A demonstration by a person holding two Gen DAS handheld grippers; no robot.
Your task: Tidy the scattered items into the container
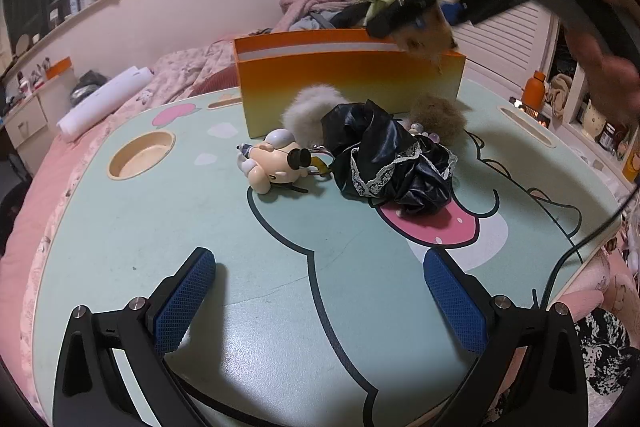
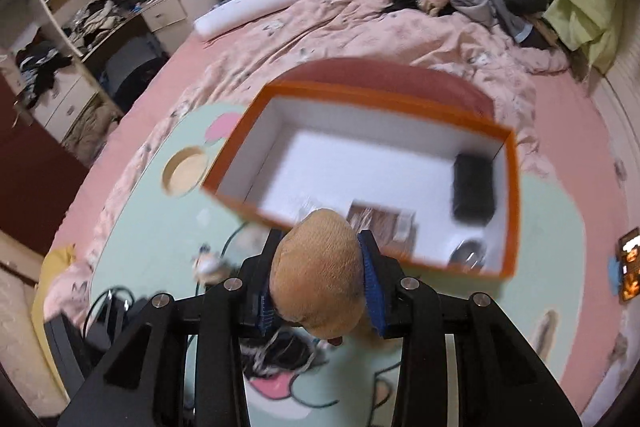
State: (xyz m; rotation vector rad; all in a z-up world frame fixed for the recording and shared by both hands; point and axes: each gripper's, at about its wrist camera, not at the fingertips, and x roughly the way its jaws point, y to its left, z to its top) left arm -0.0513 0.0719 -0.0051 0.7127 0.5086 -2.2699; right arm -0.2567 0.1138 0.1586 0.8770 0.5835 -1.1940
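The right gripper (image 2: 320,279) has its jaws clenched on a brown plush toy (image 2: 318,267), above the near rim of the orange box (image 2: 384,107) at the surface's far edge. The toy looks soft and light, squeezing easily; gripping its middle seems safest. The left gripper (image 1: 320,303) hovers released.

Soft, even indoor light fills both views, with no harsh glare. In the left wrist view the mint-green cartoon-printed tabletop (image 1: 200,227) is sharp, with faint shadows under its clutter, while the black right gripper (image 1: 404,15) at far right is smeared by motion. The right wrist view is blurred throughout, most on the orange cardboard box (image 2: 510,203). Fisheye bending curves the edges, and the corners go black.
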